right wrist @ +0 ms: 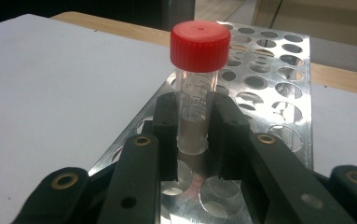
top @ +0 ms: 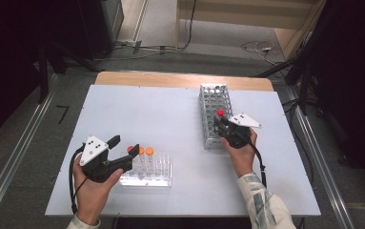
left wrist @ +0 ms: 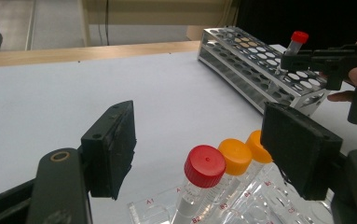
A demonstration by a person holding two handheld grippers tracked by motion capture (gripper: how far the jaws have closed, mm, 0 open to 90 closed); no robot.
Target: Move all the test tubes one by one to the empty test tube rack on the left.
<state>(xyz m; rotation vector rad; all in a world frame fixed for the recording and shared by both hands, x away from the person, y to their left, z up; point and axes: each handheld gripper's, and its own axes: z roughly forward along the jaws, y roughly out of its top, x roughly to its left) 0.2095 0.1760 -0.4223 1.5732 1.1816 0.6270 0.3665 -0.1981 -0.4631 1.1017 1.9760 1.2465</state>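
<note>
The right gripper point(right wrist: 192, 140) clamps a red-capped clear plastic tube point(right wrist: 195, 84) over the perforated metal rack point(right wrist: 278, 88), at two o'clock on the table. The left gripper point(left wrist: 199, 149) hangs slack-jawed at seven o'clock, above the clear acrylic rack point(top: 163, 174).

High view: fixed above the near edge of the table point(top: 123, 109), facing forward and down, far off. Left gripper view: low near the front left corner, close over the clear rack point(left wrist: 167, 207), facing the metal rack point(left wrist: 260, 60). Right gripper view: very close above that metal rack point(right wrist: 269, 79), shared by all three.
</note>
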